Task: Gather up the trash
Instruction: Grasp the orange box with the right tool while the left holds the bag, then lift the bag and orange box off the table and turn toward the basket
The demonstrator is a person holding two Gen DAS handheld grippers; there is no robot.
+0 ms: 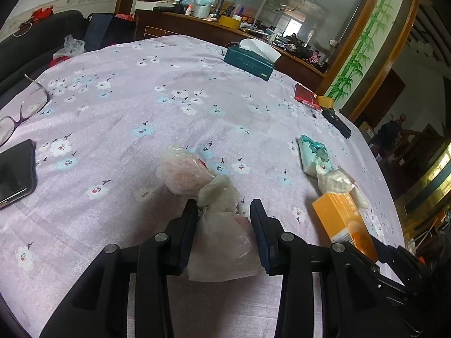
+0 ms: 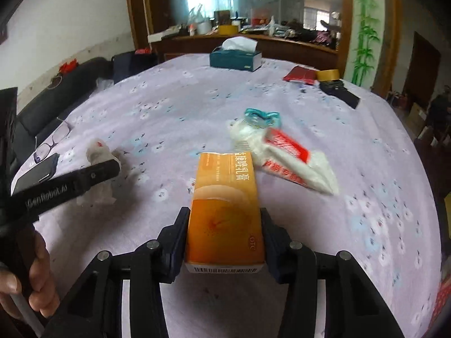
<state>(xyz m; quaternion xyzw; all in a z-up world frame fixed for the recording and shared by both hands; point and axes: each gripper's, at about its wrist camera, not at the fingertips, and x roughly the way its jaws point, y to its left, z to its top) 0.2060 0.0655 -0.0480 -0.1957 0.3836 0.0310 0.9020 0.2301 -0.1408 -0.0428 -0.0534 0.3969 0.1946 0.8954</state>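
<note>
Fabric covers the whole table: a lilac cloth, finely ribbed, printed with small white and pale blue blossoms. On it near the middle lies a crumpled plastic bag, thin, cloudy and knotted into lumps, with a smear of red showing through its far end. The left gripper has its two dark padded fingers pressed against the bag's near end, closed down on it; the bag still rests on the cloth.

To the right, an orange carton, a smooth rectangular cardboard box with a barcode on its near flap, sits between the fingers of the right gripper. Both pads lie against its long sides, so the claw grips it at about half its spread, and the far end of the box looks to be lying on the cloth.

Just beyond the carton lie a soft white packet with red printing and a teal-printed tissue pack, both blurred. At the far edge stands a dark green tissue box with a white sheet rising from its slot. At the left edge, eyeglasses and a black phone are cut off by the frame. A hand holding the left gripper's handle shows only in part.
</note>
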